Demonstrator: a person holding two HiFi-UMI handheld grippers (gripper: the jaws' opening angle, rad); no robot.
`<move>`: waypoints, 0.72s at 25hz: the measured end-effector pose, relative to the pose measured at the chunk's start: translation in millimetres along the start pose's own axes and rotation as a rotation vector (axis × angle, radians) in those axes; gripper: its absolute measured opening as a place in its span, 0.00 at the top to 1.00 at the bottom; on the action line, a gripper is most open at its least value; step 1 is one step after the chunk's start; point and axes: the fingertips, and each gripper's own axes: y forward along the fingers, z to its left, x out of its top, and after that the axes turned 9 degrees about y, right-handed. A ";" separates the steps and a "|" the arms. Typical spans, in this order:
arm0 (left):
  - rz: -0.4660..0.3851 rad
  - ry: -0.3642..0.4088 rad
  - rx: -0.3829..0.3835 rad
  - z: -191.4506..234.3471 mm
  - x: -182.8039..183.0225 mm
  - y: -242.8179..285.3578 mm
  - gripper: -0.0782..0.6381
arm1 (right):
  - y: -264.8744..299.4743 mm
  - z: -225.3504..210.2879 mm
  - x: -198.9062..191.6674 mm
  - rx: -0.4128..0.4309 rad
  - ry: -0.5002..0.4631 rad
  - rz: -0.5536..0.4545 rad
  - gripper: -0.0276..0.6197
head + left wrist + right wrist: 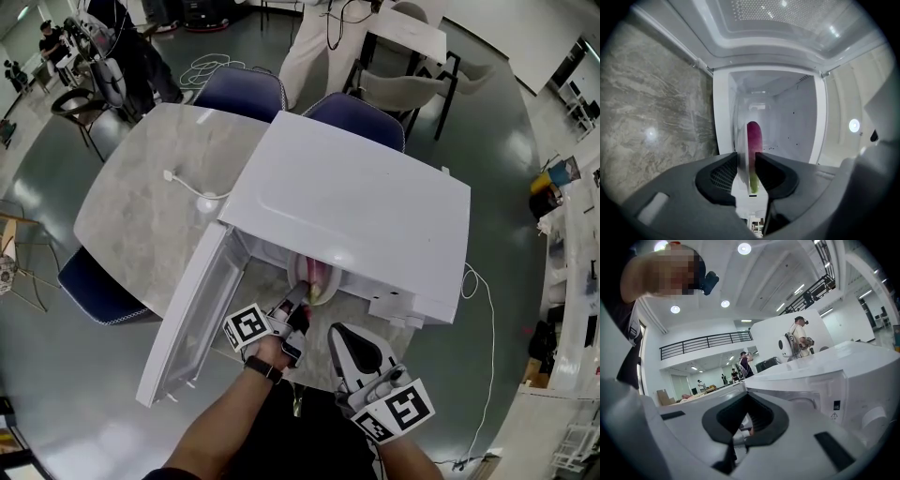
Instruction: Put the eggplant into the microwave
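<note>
Left gripper view: left fingers (723, 174) clench plate (742, 157) rim and eggplant (754, 138), green end between them, inside microwave (792, 122); right fingers (765, 422) closed.

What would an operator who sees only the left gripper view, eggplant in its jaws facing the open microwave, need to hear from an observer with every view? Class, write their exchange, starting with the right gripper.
Operator: Where is my right gripper?
Observer: The right gripper hangs outside the microwave, just right of the left gripper, short of the opening.
Operator: How far in is the eggplant?
Observer: In the head view the eggplant shows its green end outside the microwave's front top edge. Its far end is hidden beneath that edge.
</note>
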 end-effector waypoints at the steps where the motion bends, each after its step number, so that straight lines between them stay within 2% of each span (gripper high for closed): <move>1: -0.004 0.004 0.002 -0.3 -0.1 -2.1 0.77 | 0.4 1.0 0.1 0.004 0.001 0.003 0.95; 6: -0.014 0.024 -0.008 -3.0 0.7 -6.8 0.77 | 7.2 0.2 -5.4 0.012 -0.008 0.024 0.95; 13: -0.045 0.032 0.009 -2.3 3.0 -21.4 0.77 | 38.3 -1.6 -25.2 0.013 -0.089 0.059 0.95; 18: -0.020 0.052 0.009 -7.4 -2.4 -25.7 0.77 | 45.8 -14.4 -30.0 -0.014 -0.104 0.061 0.95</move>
